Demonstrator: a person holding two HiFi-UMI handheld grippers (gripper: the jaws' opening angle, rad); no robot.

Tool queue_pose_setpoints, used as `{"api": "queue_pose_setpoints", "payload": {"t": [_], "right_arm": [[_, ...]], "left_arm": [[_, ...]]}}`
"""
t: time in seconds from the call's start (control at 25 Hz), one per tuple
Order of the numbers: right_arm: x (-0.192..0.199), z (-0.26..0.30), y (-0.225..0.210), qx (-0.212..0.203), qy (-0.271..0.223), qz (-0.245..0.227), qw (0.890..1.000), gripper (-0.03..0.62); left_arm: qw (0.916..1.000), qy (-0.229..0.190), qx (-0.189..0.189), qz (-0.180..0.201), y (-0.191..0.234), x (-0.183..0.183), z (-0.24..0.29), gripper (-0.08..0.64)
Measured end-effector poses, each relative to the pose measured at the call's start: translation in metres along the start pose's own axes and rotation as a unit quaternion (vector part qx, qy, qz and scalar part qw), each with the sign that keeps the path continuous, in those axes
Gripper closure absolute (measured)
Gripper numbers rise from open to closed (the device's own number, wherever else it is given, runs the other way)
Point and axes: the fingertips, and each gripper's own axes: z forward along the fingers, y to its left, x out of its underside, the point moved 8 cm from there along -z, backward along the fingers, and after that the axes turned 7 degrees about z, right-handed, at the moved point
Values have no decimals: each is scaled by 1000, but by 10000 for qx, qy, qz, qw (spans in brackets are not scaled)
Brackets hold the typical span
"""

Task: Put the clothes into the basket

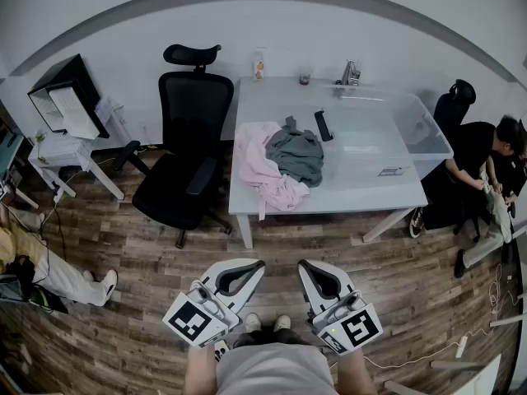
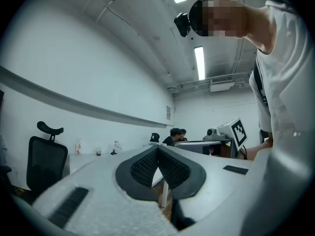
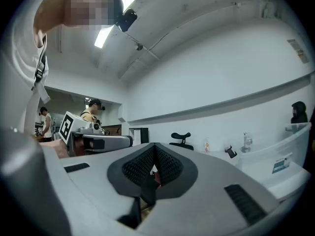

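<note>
A pink garment (image 1: 265,167) and a grey garment (image 1: 298,153) lie heaped together on the white table (image 1: 272,97). To their right on the same table stands a clear plastic basket (image 1: 428,134), whose wall also shows in the right gripper view (image 3: 295,146). My left gripper (image 1: 257,264) and right gripper (image 1: 303,263) hang side by side close to my body, over the floor and well short of the table. Both point level. In each gripper view the black pads meet at the tips, left gripper (image 2: 157,149) and right gripper (image 3: 155,146), with nothing between them.
A black office chair (image 1: 185,163) stands at the table's left end. A black flat device (image 1: 323,125), a bottle (image 1: 258,64) and a cup sit on the table. A person (image 1: 486,163) sits at the right. Someone's legs (image 1: 49,274) lie on the floor at the left.
</note>
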Motion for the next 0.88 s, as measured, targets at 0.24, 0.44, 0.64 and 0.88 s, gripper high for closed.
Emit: {"api": "queue_pose_setpoints", "payload": {"t": [0.24, 0.44, 0.64, 0.88], "right_arm": [[2, 1, -9, -15, 16, 29, 10000, 588], [-1, -4, -23, 10, -73, 107, 9999, 588], [-3, -11, -38, -97, -19, -26, 9999, 588], [-3, -6, -48, -232, 36, -148, 9996, 588]], "left_arm": [[9999, 127, 22, -86, -2, 1, 9, 558], [9999, 86, -65, 70, -3, 1, 20, 558], [9997, 119, -189, 110, -11, -2, 33, 559], [9995, 200, -251, 81, -11, 1, 46, 558]]}}
